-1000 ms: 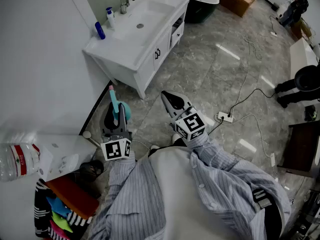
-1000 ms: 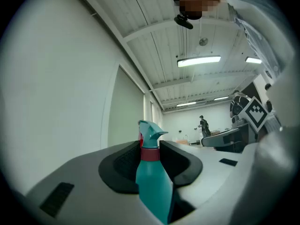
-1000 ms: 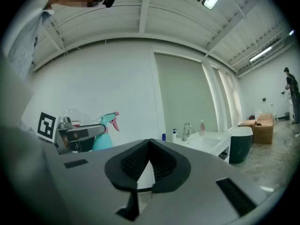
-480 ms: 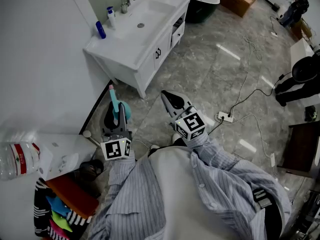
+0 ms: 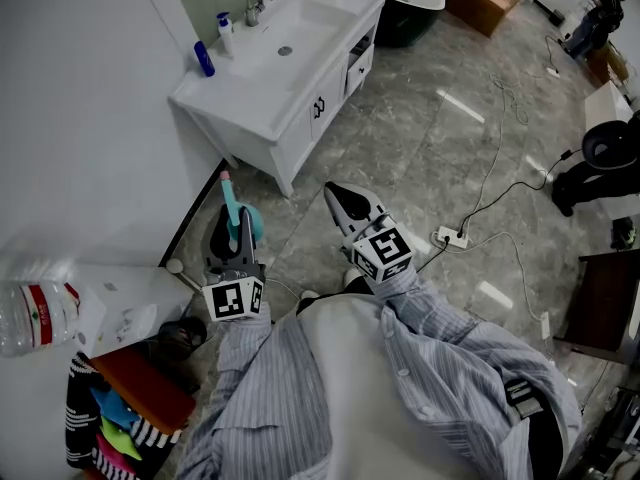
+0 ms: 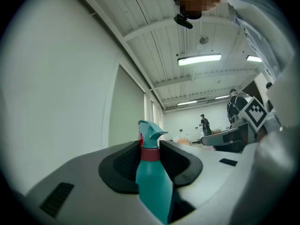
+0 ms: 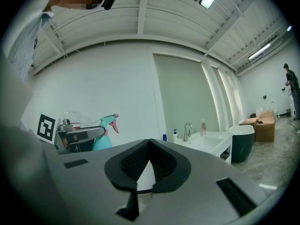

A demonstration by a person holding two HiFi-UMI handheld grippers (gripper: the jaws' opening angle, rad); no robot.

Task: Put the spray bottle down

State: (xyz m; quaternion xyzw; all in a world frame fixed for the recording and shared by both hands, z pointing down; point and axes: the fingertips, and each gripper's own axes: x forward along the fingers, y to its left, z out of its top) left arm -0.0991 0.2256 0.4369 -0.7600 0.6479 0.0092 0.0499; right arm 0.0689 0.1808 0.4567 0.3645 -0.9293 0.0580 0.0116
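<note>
Holding the teal spray bottle (image 5: 233,211) by its narrow upper body, just under the red collar, the left claw (image 5: 228,234) has its jaws fairly wide with both dark pads pressed against the plastic, one on each side. The bottle stands upright in that grip, up off the grey floor (image 5: 430,148), close to the white wall (image 5: 80,118) and just in front of the sink cabinet (image 5: 300,118). The right claw (image 5: 345,200) is closed tip to tip with nothing in it and hangs apart from the bottle. The bottle looks like smooth moulded plastic, probably light, though its opaque body hides how full it is, so sloshing weight low down is possible. Its walls would likely give under a hard squeeze, and the tapering shoulder could slide through the pads. The present hold seems the sensible one, since the collar above acts as a stop. The pink trigger is best left untouched, and the base should meet the floor flat before the jaws let go.
</note>
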